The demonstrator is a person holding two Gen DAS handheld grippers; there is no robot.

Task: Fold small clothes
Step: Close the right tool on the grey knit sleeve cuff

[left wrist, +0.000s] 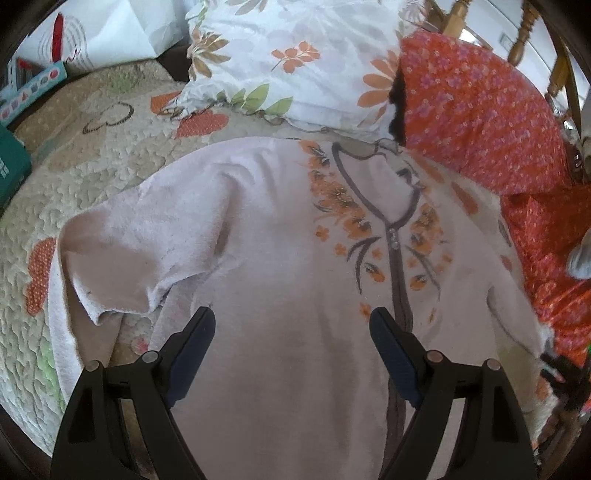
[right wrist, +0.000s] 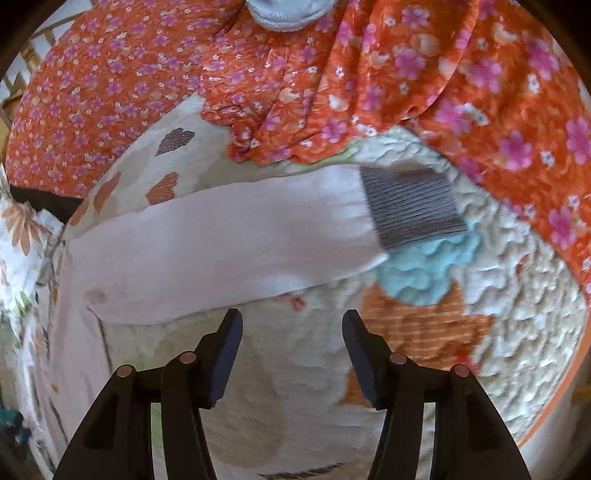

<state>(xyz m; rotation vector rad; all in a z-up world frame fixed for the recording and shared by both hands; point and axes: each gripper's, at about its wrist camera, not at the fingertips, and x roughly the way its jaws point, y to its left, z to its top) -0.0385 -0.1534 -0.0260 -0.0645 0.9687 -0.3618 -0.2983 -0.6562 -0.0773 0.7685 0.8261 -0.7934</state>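
A pale pink child's top (left wrist: 280,258) with orange flowers and a dark placket lies spread on the quilted bedspread (left wrist: 92,158). Its left sleeve (left wrist: 122,254) is folded back over itself. My left gripper (left wrist: 291,321) is open and empty just above the top's body. In the right wrist view the top's other long sleeve (right wrist: 229,243) stretches out flat and ends in a grey ribbed cuff (right wrist: 410,206). My right gripper (right wrist: 291,325) is open and empty over the bedspread (right wrist: 517,314), just below that sleeve.
A floral white pillow (left wrist: 295,62) lies beyond the top's collar. An orange flowered cloth (left wrist: 480,110) is bunched to the right, also seen along the top in the right wrist view (right wrist: 369,92). A white paper bag (left wrist: 110,33) and boxes (left wrist: 33,88) stand at the far left.
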